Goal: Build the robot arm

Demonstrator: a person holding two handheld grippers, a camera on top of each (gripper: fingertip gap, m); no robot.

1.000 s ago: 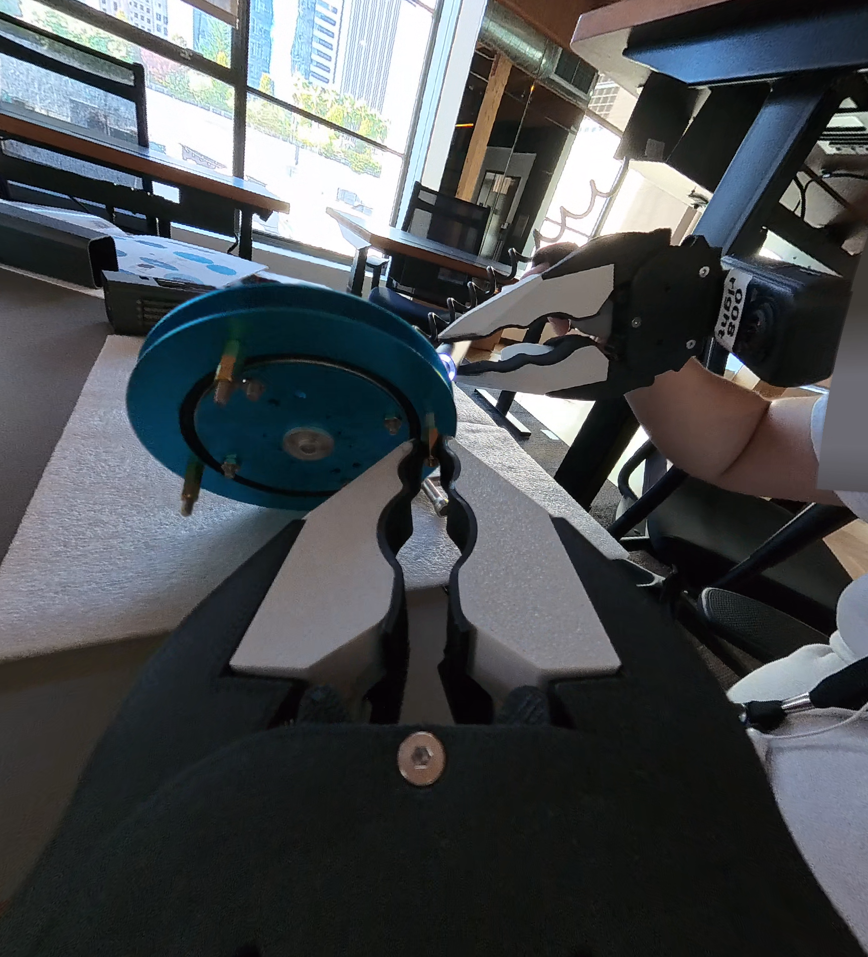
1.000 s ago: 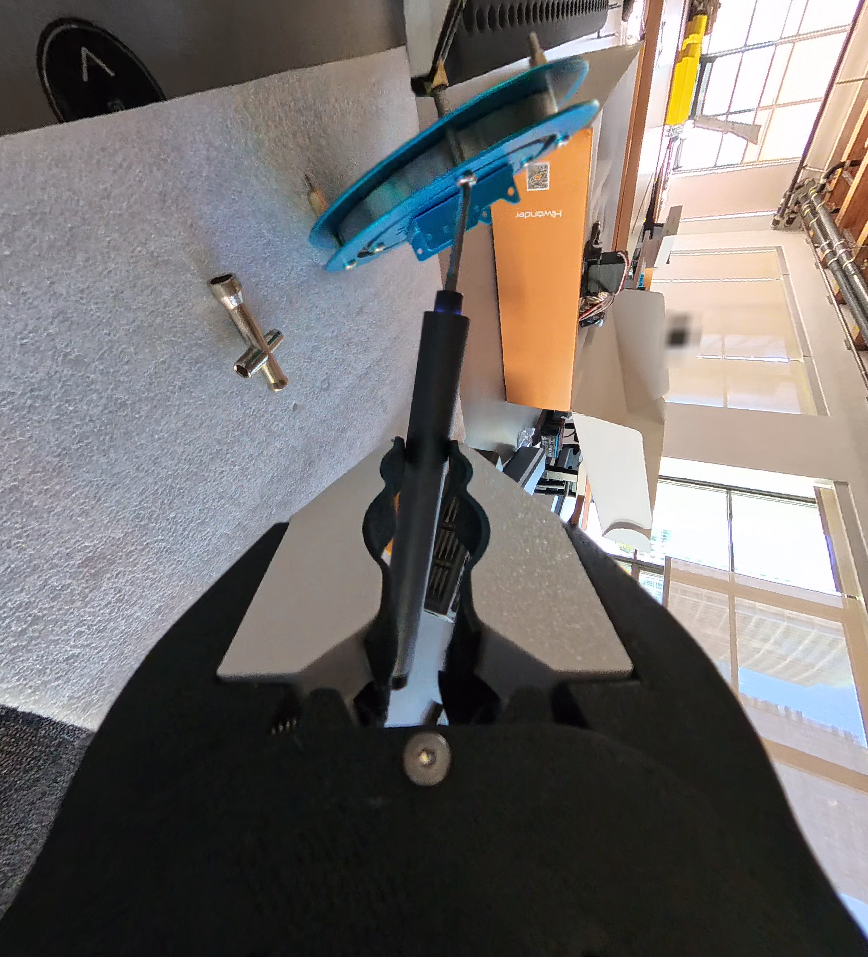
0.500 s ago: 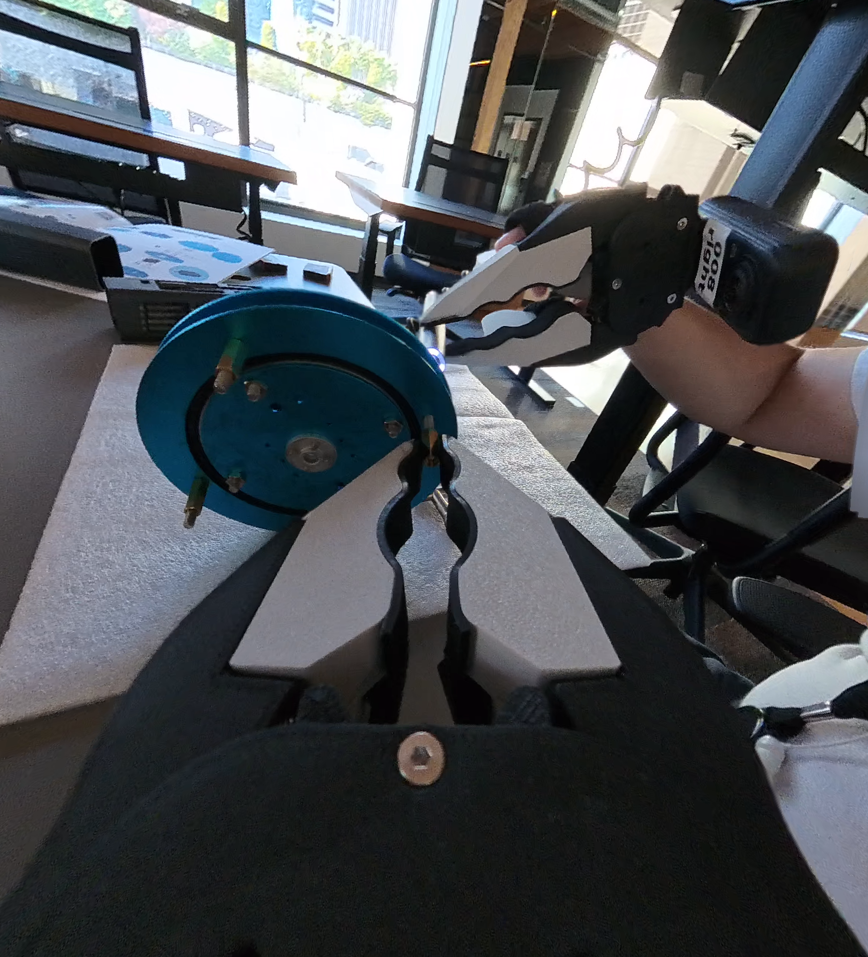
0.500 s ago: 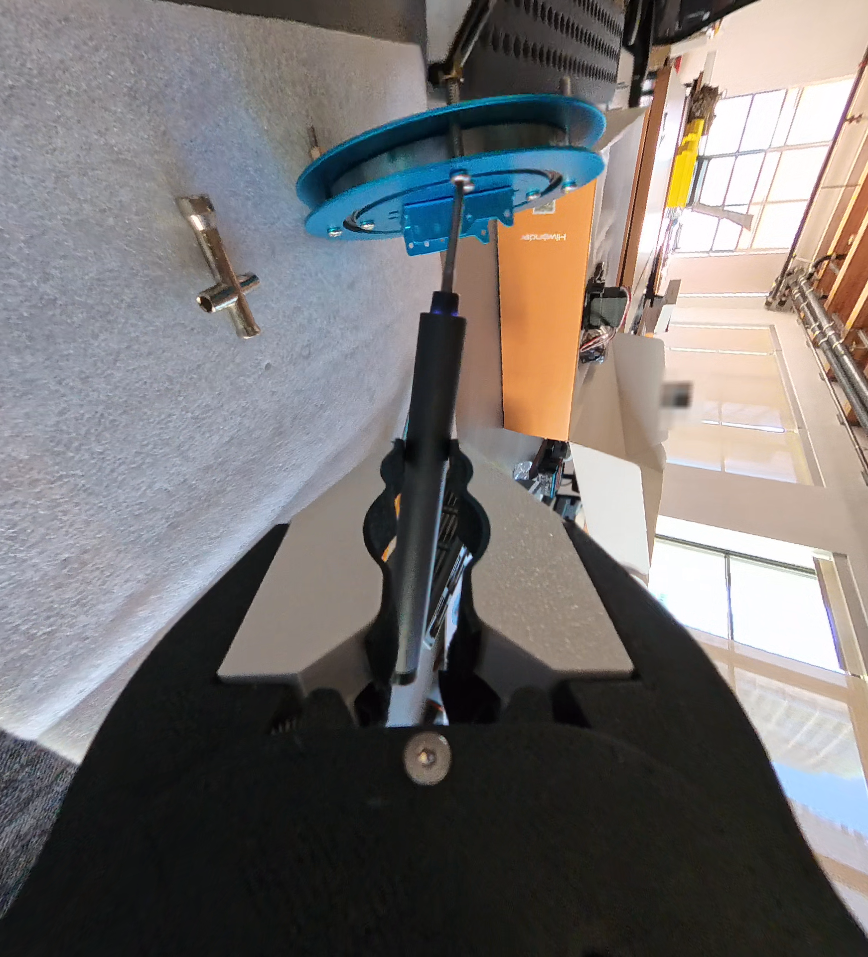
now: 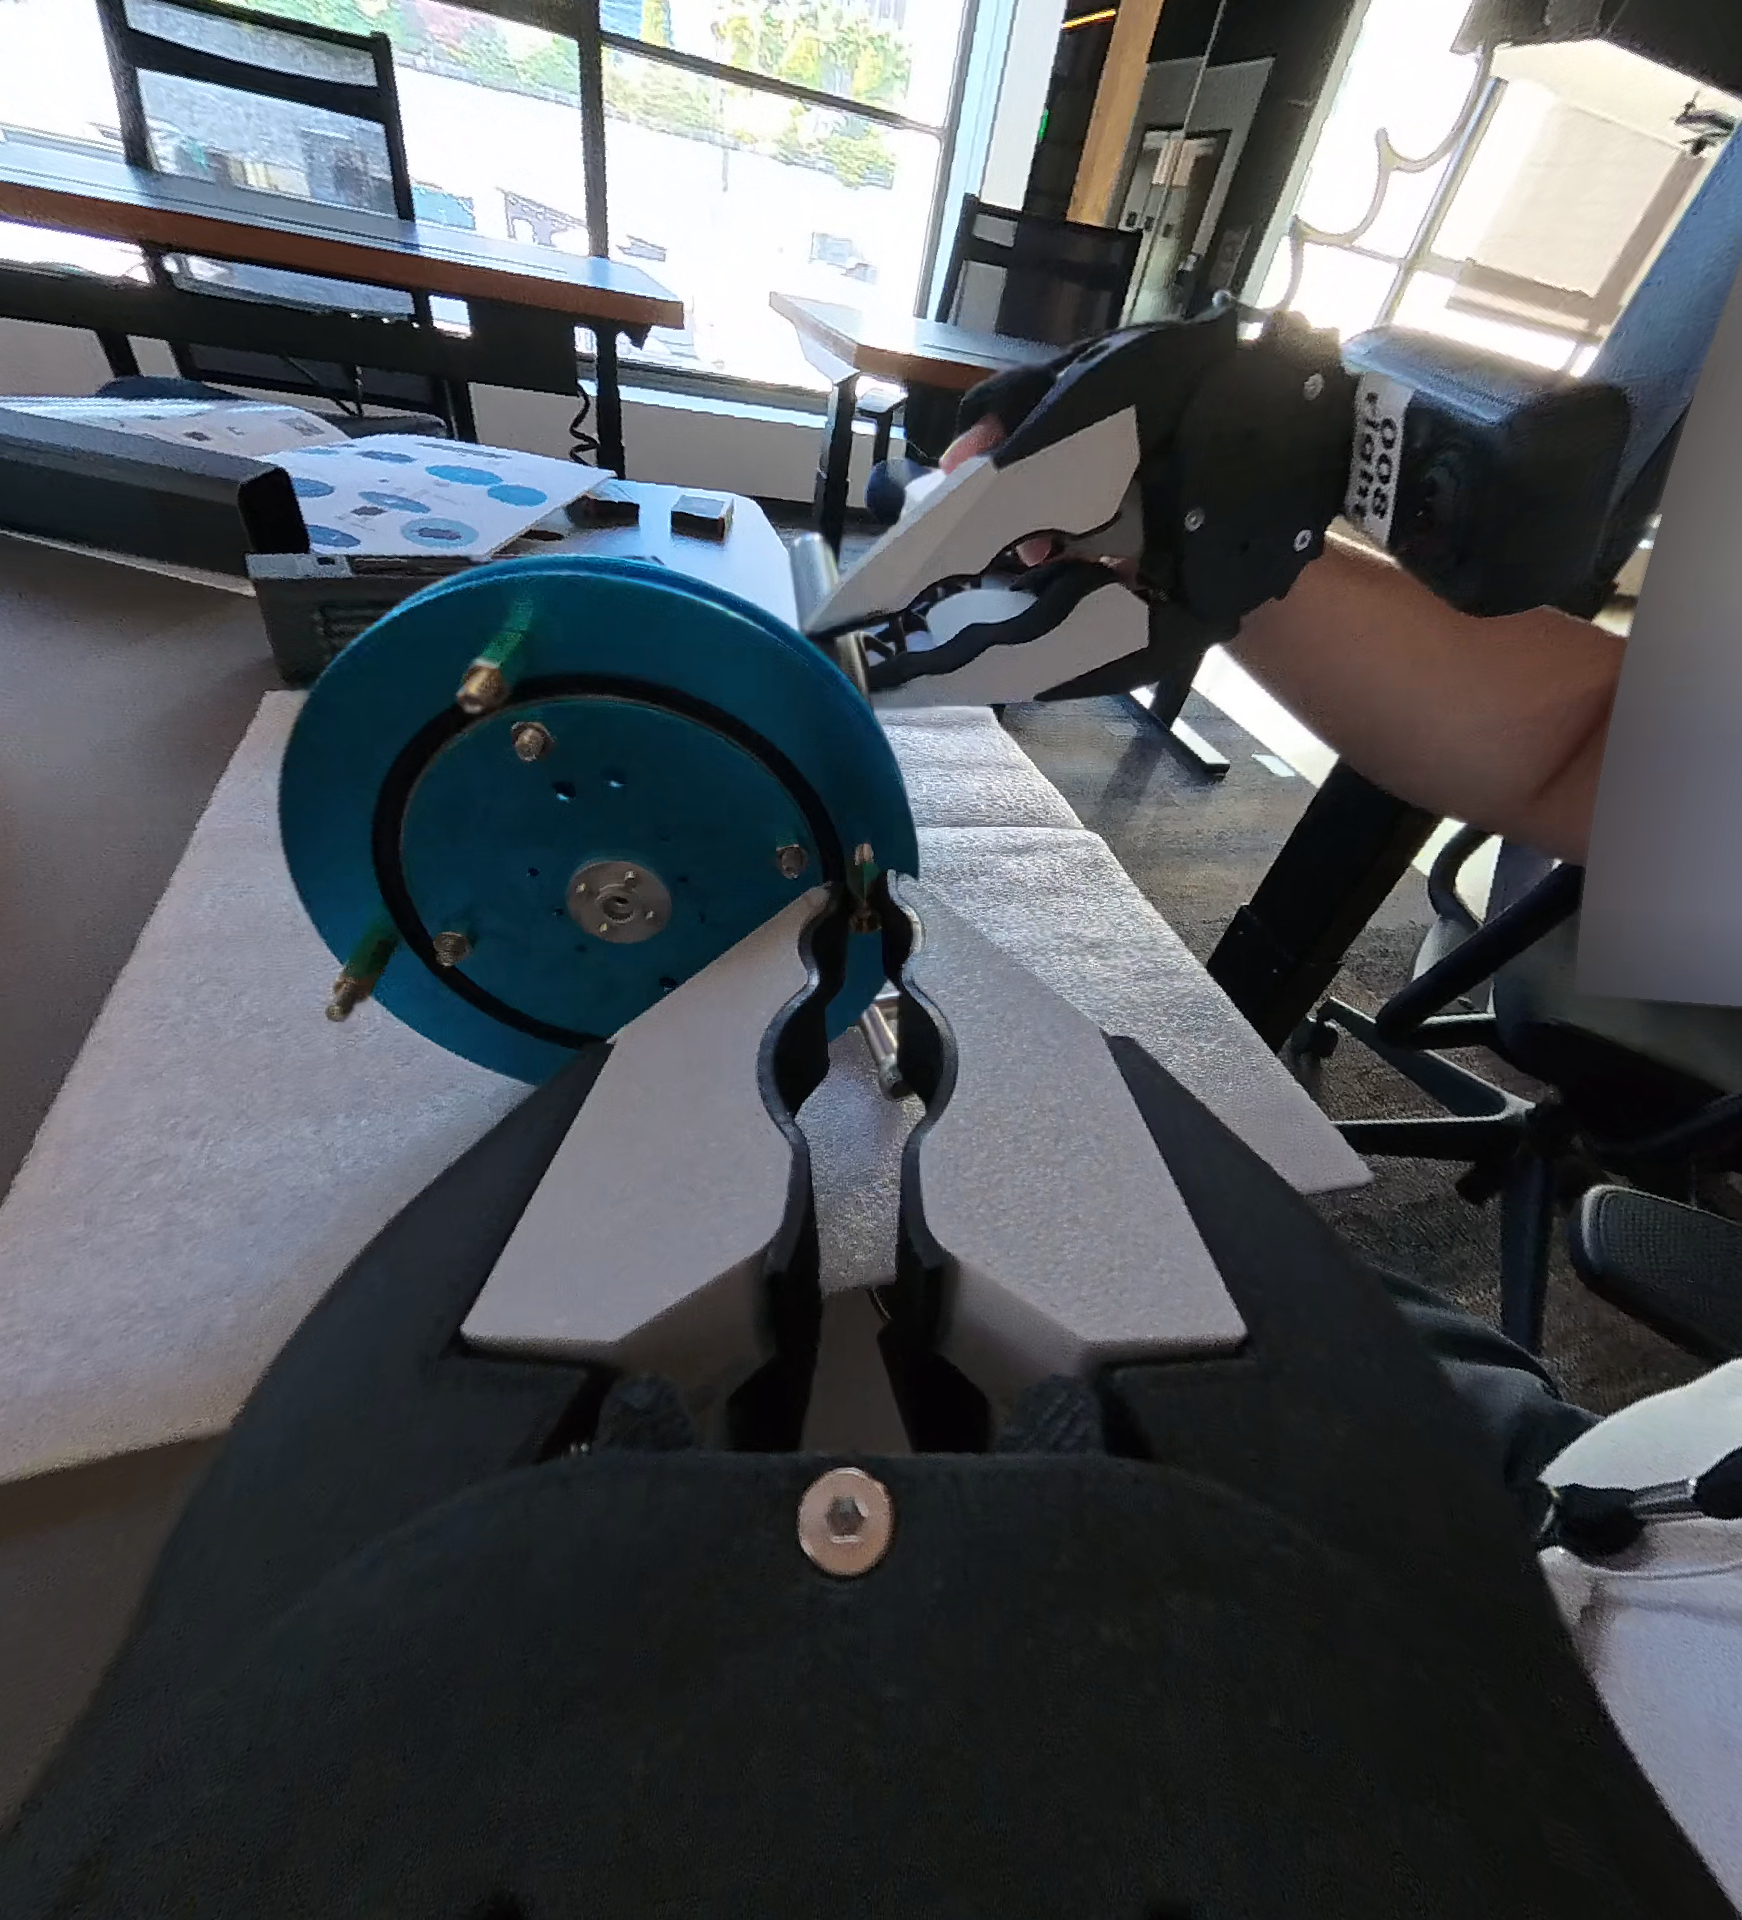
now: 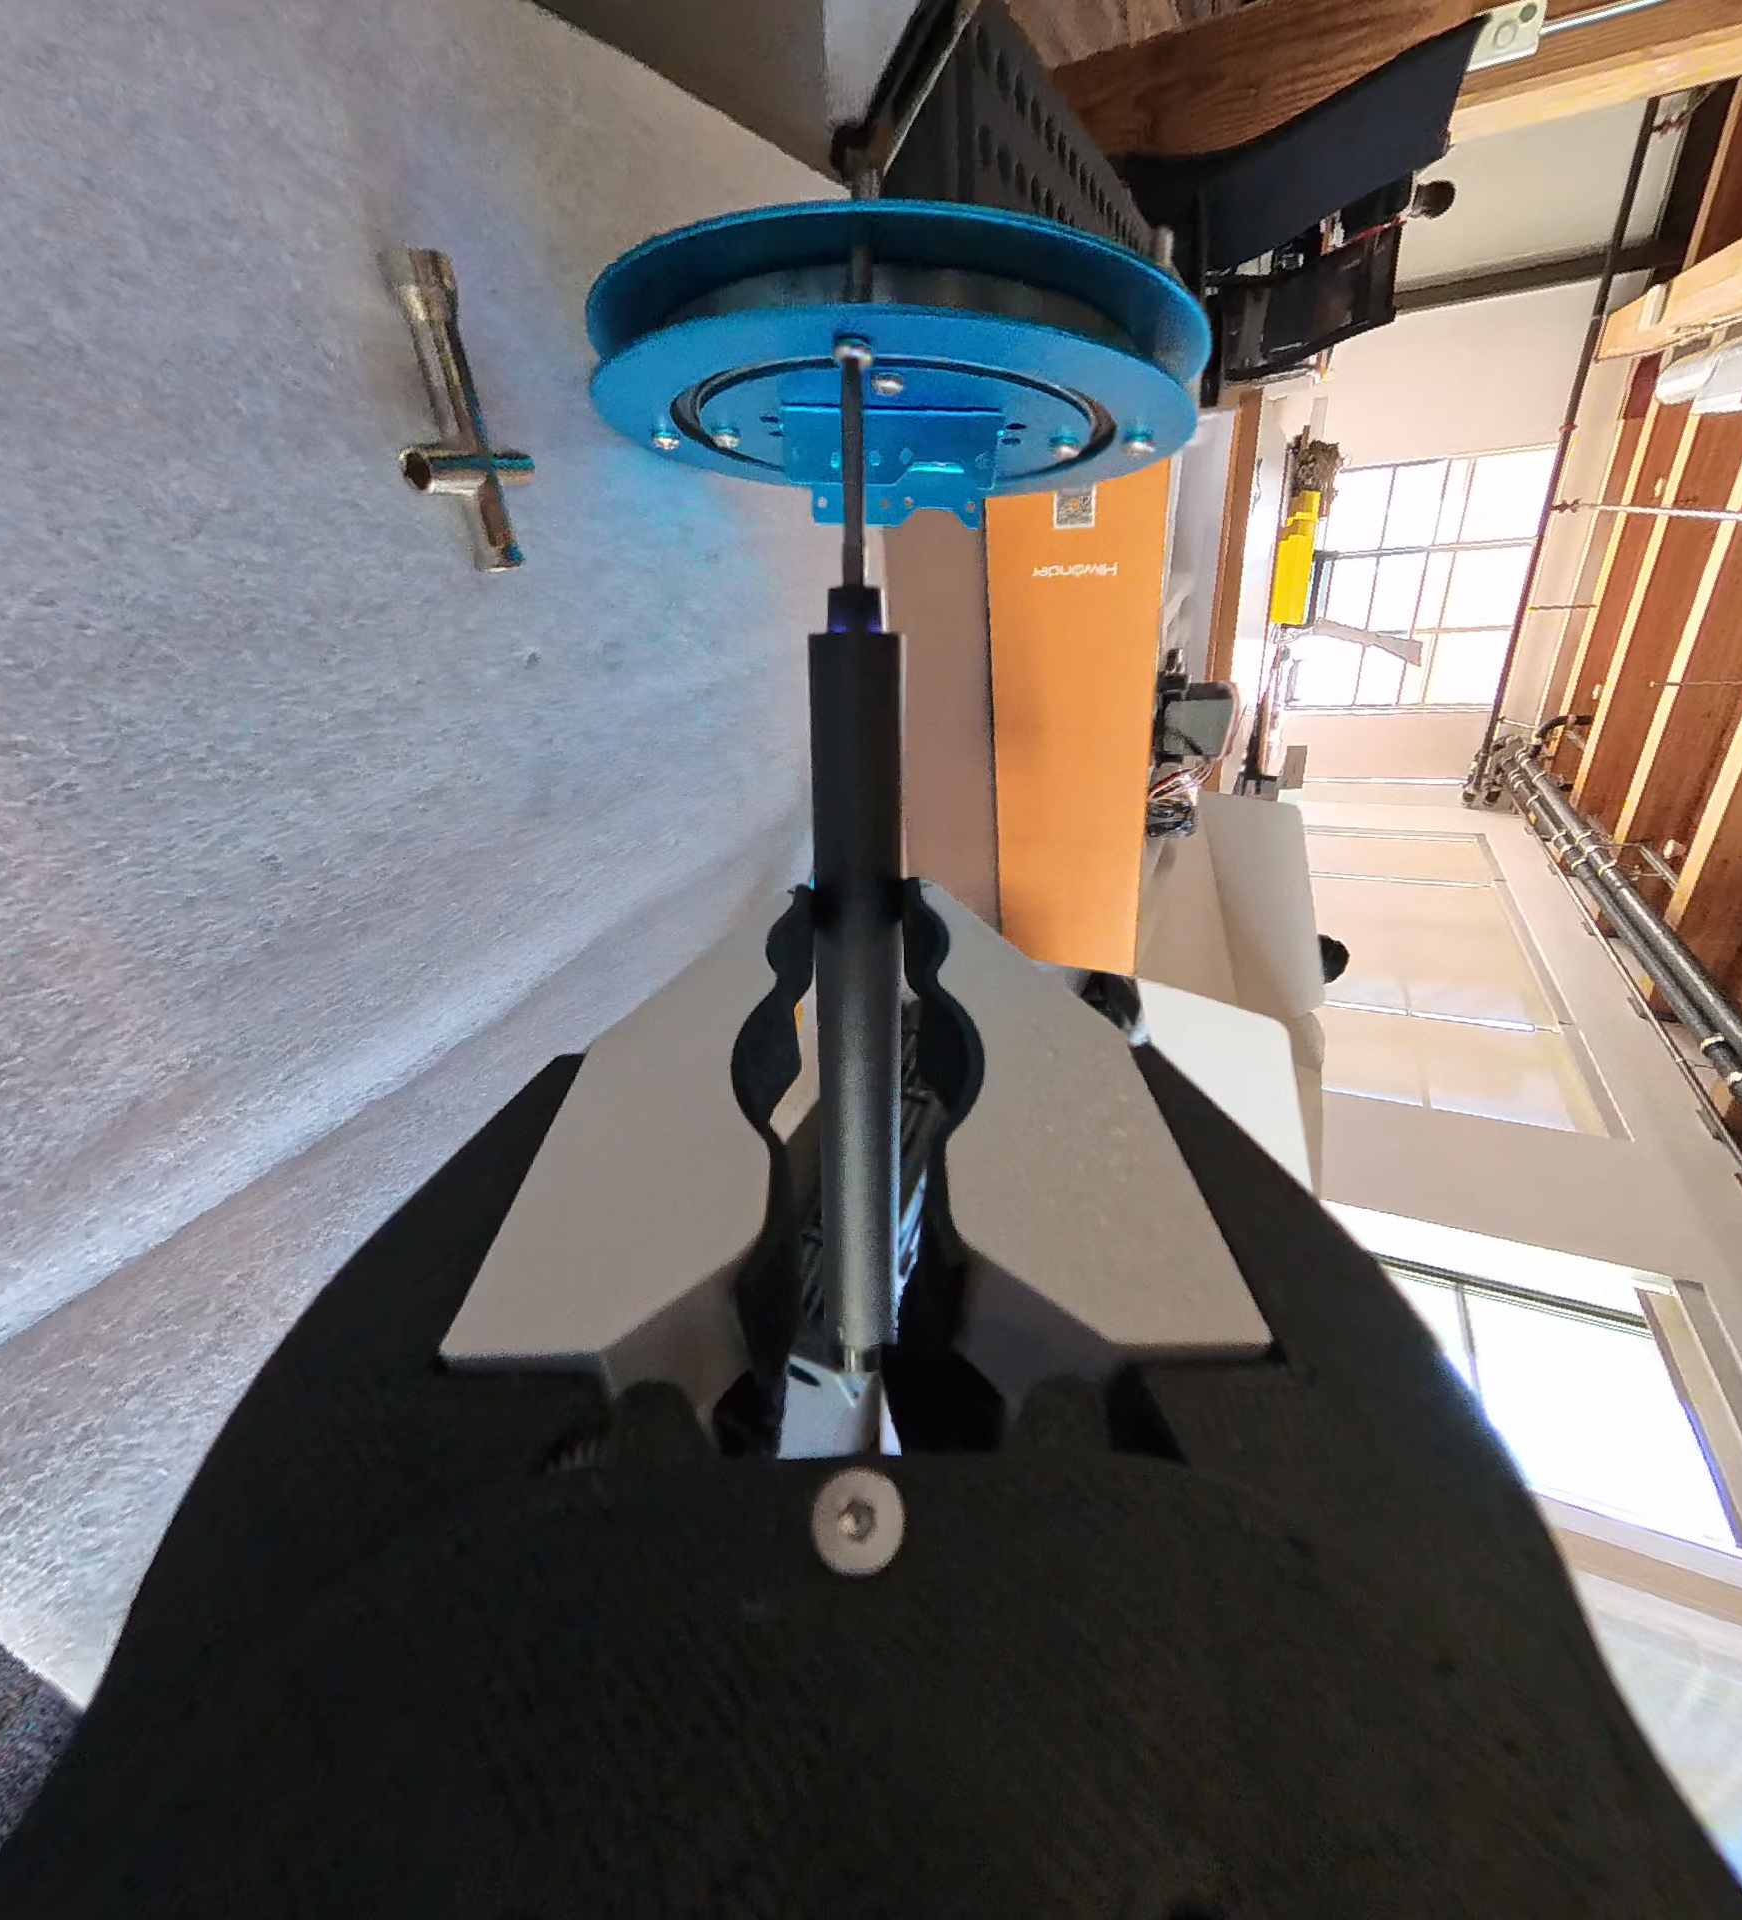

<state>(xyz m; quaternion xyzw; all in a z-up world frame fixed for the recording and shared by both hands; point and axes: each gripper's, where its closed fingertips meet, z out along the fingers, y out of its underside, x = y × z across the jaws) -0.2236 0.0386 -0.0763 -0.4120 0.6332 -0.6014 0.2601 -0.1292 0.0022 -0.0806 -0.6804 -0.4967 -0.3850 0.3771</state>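
Observation:
A blue two-disc wheel assembly (image 5: 586, 821) stands on edge on a white foam mat (image 5: 171, 1091). My left gripper (image 5: 860, 891) is shut on a brass standoff (image 5: 862, 868) at the wheel's lower right rim. My right gripper (image 6: 856, 899) is shut on a black screwdriver (image 6: 851, 790). Its thin bit touches a screw (image 6: 851, 351) on the wheel's other face (image 6: 898, 312), just above a small blue bracket (image 6: 893, 457). The right gripper also shows in the left wrist view (image 5: 846, 634), behind the wheel's right side.
A silver cross-shaped socket wrench (image 6: 462, 457) lies on the mat (image 6: 223, 727) left of the wheel. A dark box with a printed sheet (image 5: 410, 499) sits behind the wheel. An orange box (image 6: 1075, 727) stands beyond the mat. An office chair (image 5: 1573, 1091) and a table leg stand on the right. The left tips stand about 8 cm off the silver cross-shaped socket wrench (image 6: 462, 457).
The right gripper has swung round the wheel, so the wheel now looks level and centred in its view. The bit stays on the screw. The left gripper keeps its grip and tilts down slightly.

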